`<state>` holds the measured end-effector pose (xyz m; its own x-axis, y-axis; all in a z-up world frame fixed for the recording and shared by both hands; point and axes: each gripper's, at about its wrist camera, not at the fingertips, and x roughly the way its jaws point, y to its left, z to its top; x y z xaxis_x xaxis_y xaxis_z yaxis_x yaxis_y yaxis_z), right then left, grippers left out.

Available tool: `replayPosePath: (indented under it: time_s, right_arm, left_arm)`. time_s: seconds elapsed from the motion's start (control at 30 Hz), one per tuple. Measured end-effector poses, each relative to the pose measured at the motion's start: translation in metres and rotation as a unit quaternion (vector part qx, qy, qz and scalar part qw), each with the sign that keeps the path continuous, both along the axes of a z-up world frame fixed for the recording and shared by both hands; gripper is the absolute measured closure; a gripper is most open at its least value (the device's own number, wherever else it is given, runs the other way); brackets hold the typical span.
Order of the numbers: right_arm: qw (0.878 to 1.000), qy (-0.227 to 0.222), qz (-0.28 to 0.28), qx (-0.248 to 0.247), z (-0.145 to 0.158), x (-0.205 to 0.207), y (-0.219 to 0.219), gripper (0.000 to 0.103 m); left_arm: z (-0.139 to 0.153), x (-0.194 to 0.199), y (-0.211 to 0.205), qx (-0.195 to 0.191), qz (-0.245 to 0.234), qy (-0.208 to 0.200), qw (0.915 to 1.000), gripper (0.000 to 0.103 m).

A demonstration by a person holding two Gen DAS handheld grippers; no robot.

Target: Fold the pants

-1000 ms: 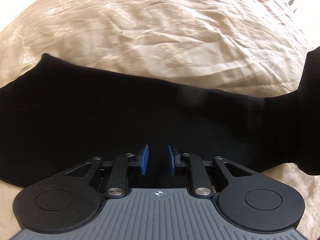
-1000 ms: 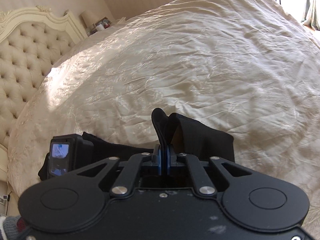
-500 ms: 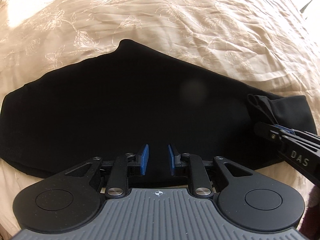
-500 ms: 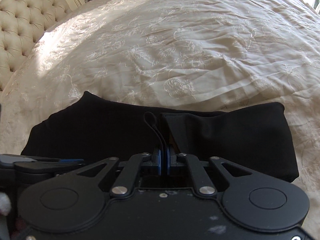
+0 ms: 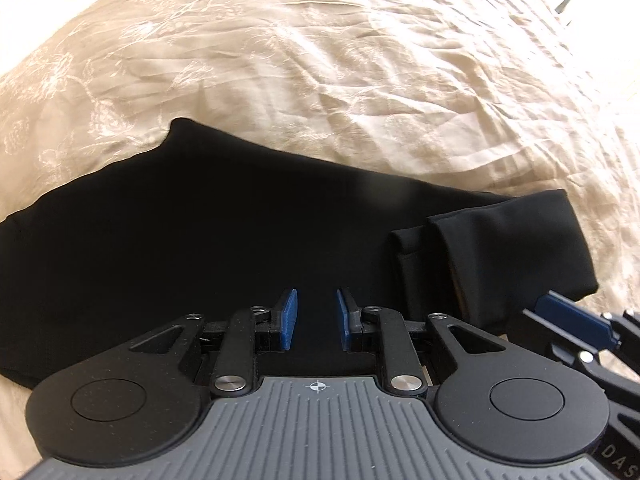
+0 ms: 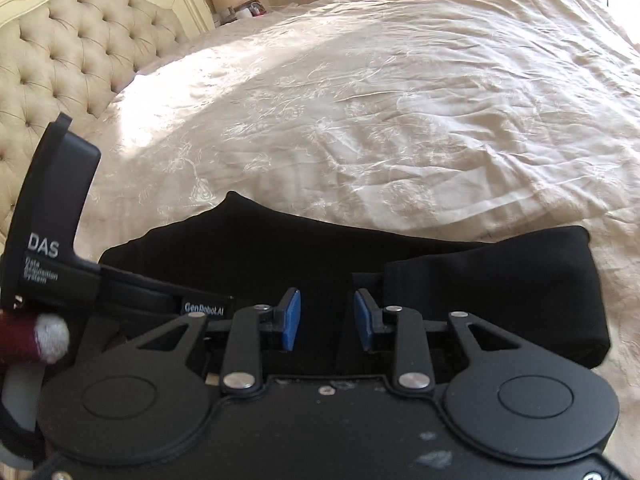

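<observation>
The black pants (image 5: 208,240) lie flat on the cream bedspread (image 5: 320,80), folded over with the leg ends laid on top at the right (image 5: 500,248). My left gripper (image 5: 317,318) is open and empty, just above the pants' near edge. My right gripper (image 6: 327,318) is open and empty over the folded-over part (image 6: 500,280) of the pants (image 6: 280,248). The right gripper's fingers (image 5: 572,316) show at the right edge of the left wrist view. The left gripper's body (image 6: 52,240) shows at the left of the right wrist view.
The wrinkled bedspread (image 6: 400,100) stretches far beyond the pants. A tufted cream headboard (image 6: 72,48) stands at the far left, with a lamp and small items (image 6: 236,0) beside it. A sleeved hand (image 6: 32,336) holds the left gripper.
My right gripper has opened and let go of the pants' leg ends, which now lie on top of the pants. Both grippers have drawn back a little.
</observation>
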<state>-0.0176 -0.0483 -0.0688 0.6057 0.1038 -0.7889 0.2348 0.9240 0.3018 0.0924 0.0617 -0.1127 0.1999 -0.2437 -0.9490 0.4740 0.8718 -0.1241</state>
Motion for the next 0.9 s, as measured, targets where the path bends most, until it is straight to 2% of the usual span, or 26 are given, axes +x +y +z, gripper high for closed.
replayPosePath:
  time_s: [0.13,0.23,0.33,0.47,0.57,0.6,0.67,0.73,0.77,0.9]
  right_arm:
    - [0.998,0.034,-0.029,-0.035,-0.001,-0.031,-0.024,0.071]
    - [0.996,0.062,-0.029,-0.059,-0.012,-0.048,-0.039,0.071]
    - [0.995,0.075,-0.039,-0.049,-0.02,-0.06,-0.053,0.071]
    - [0.995,0.077,-0.051,-0.033,-0.029,-0.068,-0.063,0.071]
    - [0.996,0.076,-0.043,-0.027,-0.035,-0.069,-0.065,0.071]
    - [0.996,0.076,-0.04,-0.028,-0.037,-0.069,-0.064,0.071]
    - [0.996,0.077,-0.036,-0.033,-0.04,-0.068,-0.065,0.073]
    - [0.995,0.079,-0.037,-0.041,-0.044,-0.066,-0.065,0.086]
    - [0.995,0.081,-0.038,-0.043,-0.046,-0.064,-0.066,0.088]
    - [0.995,0.085,-0.047,-0.037,-0.056,-0.055,-0.069,0.089]
  left_arm:
    - [-0.002,-0.006,-0.029,-0.021,0.0,0.027,0.9994,0.082]
    - [-0.01,-0.01,-0.048,-0.03,0.007,0.056,0.998,0.08]
    - [-0.021,-0.013,-0.065,-0.027,0.009,0.071,0.9971,0.075]
    - [-0.039,-0.011,-0.084,-0.008,0.022,0.092,0.9955,0.074]
    - [-0.047,-0.011,-0.093,0.008,0.025,0.086,0.9959,0.078]
    - [-0.047,-0.012,-0.093,0.009,0.028,0.073,0.9969,0.091]
    - [-0.045,-0.011,-0.091,0.007,0.032,0.066,0.9973,0.092]
    - [-0.041,-0.011,-0.088,0.008,0.034,0.057,0.9978,0.093]
    - [-0.039,-0.01,-0.087,0.012,0.031,0.051,0.9981,0.093]
    - [-0.035,-0.006,-0.083,0.016,0.031,0.053,0.998,0.094]
